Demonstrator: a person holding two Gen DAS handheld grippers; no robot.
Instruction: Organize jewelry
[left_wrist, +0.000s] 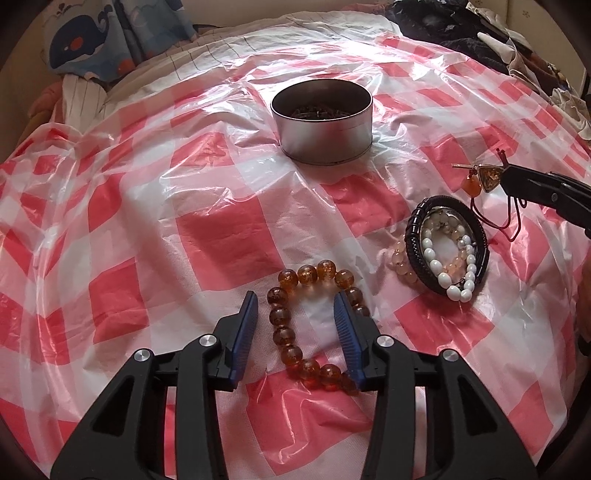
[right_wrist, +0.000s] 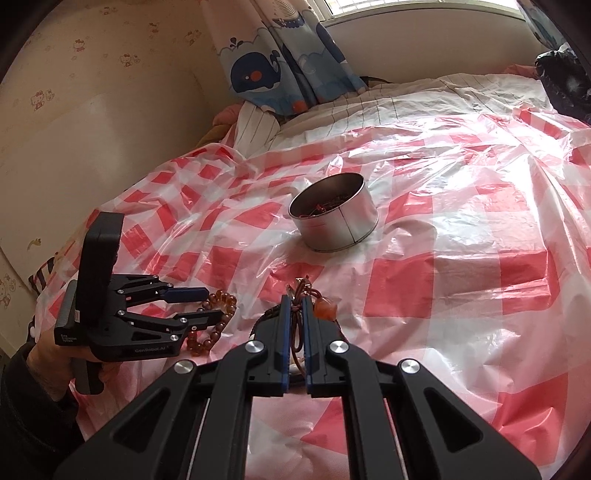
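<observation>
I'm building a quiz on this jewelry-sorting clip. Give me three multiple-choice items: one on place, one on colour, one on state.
1. Where is the round tin?
A. On the checked plastic sheet
B. On the floor
C. On a shelf

2. What colour are the big beads of the bracelet by the left gripper?
A. Green
B. Amber
C. Blue

3. How is the right gripper?
A. Wide open
B. Out of view
C. Shut on a red-corded pendant

Answers: 1 A, the tin stands on the sheet; 2 B, the beads are brownish-orange; 3 C, the cord runs between its closed fingers.
</observation>
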